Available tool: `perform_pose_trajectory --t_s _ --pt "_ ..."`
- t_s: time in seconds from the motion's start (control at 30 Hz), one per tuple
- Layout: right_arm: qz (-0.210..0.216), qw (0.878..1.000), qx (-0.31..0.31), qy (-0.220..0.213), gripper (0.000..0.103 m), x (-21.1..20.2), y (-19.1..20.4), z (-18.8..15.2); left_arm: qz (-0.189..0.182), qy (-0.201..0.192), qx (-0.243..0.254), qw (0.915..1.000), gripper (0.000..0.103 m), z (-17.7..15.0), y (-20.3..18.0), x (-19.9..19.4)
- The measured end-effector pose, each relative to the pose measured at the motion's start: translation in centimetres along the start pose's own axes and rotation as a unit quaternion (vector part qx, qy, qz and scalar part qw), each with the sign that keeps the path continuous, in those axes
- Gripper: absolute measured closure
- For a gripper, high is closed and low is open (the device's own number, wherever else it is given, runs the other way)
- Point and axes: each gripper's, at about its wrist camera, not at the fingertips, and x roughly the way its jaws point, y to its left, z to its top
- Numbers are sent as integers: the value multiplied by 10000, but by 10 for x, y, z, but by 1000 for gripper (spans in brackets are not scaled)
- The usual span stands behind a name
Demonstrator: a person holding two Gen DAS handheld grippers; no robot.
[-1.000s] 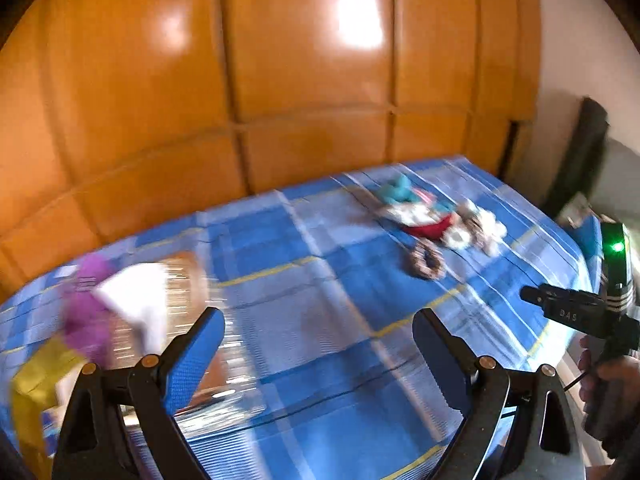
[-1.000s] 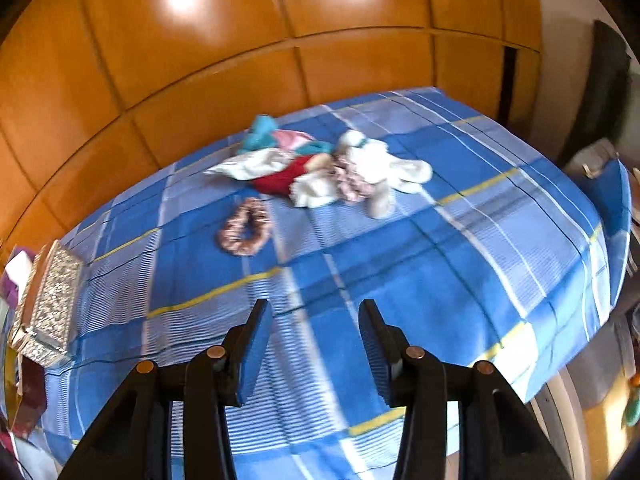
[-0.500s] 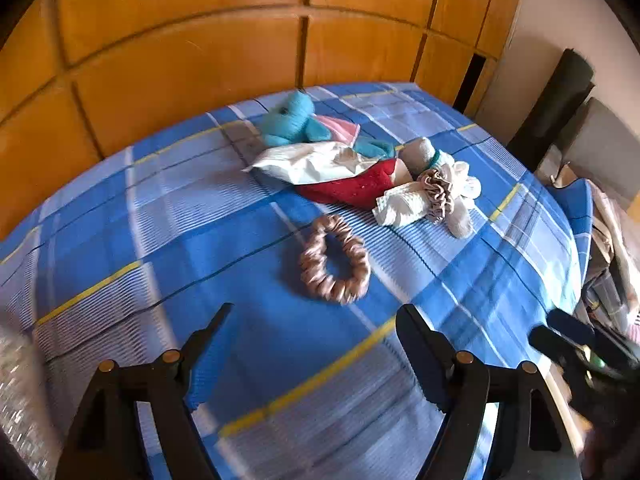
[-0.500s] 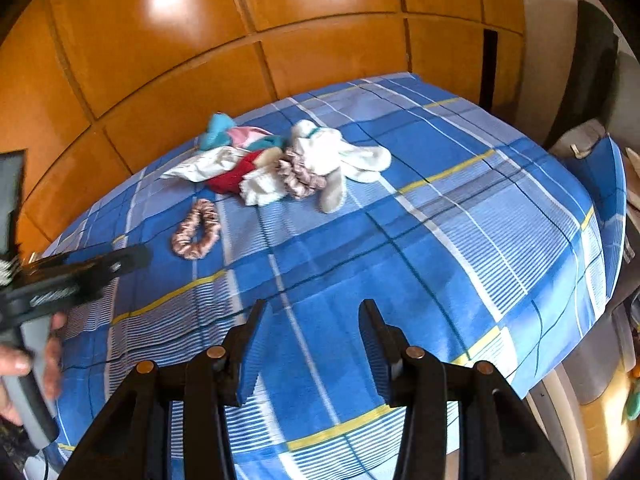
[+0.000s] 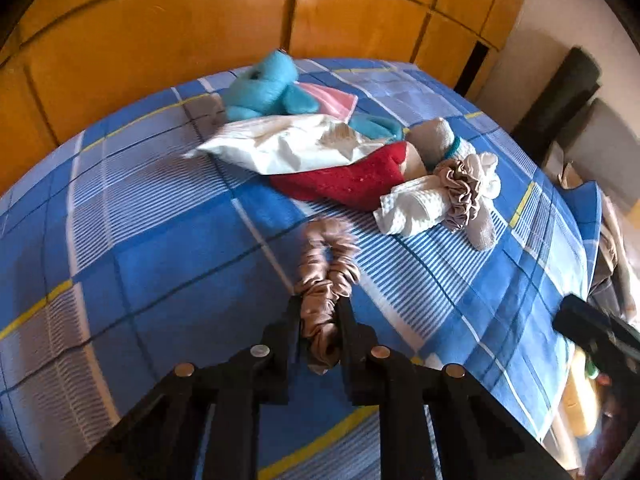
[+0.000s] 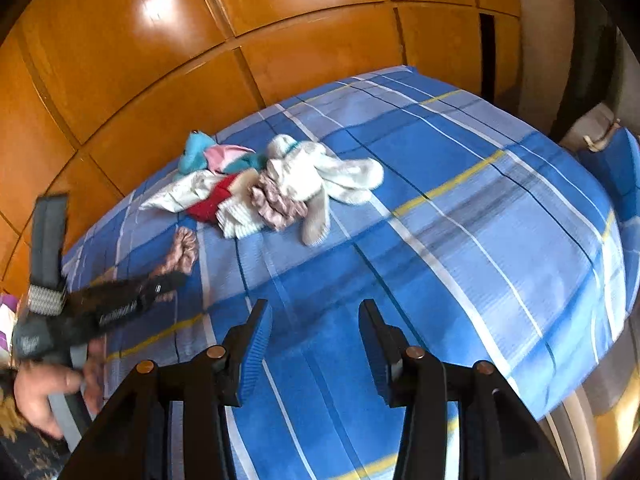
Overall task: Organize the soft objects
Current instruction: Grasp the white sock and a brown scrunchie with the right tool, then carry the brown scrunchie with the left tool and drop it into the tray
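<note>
So left tongs (image 5: 320, 320) are clamped on the pink scrunchie (image 5: 326, 268) on the bed (image 5: 160, 240) — right tongs (image 6: 316, 344) sit half-open, holding nothing.

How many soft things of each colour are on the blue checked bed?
Pink-brown ruffled scrunchies: 2, one in the left gripper's fingers, one on the pile
Teal fuzzy items: 2
White cloths: 2
Red knit piece: 1
Pink cloth: 1
Grey-white plush toy: 1
Total: 9
</note>
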Motion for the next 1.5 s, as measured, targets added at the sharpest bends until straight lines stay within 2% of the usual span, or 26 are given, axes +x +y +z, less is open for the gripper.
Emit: perform_pose_trajectory --t_s 0.13,0.2,0.37,0.5,0.6,0.67,0.77,0.83,0.97,1.07,1.2,1.27,1.33,1.5 --pt "230 9997 2 -69 58 11 6 20 -25 -185 63 9998 88 -19 6 -21" --pt "466 9988 129 -25 58 20 11 32 -15 -246 26 9997 88 -30 10 -32" --pt "693 9961 537 -57 57 40 18 56 174 -390 -64 9991 88 -58 20 -55" --pt "636 9894 1308 24 47 62 9 74 168 -384 -280 9987 88 -82 33 -68" --pt "492 9837 1725 107 46 78 4 83 174 -419 -358 9983 88 -92 38 -76" --pt "370 9830 1788 171 46 89 4 89 170 -456 -372 9981 88 -96 40 -82" --pt "387 9865 1554 356 46 102 12 95 139 -482 -403 9979 88 -102 43 -89" --pt "401 9913 1173 446 70 104 21 97 119 -499 -387 9979 88 -106 44 -93" --pt "718 9946 465 592 72 89 38 88 79 -496 -417 9979 88 -112 45 -96" --pt "1164 9892 -217 865 72 75 57 77 45 -464 -467 9978 88 -117 46 -98" --pt "1544 9733 -941 1411 72 67 80 54 75 -477 -517 9975 88 -123 46 -104" --pt "1376 9700 -1158 1634 68 73 92 42 86 -498 -553 9972 88 -124 45 -107" --pt "1145 9715 -1211 1688 59 79 97 31 127 -542 -556 9969 88 -125 45 -112" --pt "932 9783 -995 1562 55 82 100 15 237 -675 -503 9962 88 -119 46 -123"
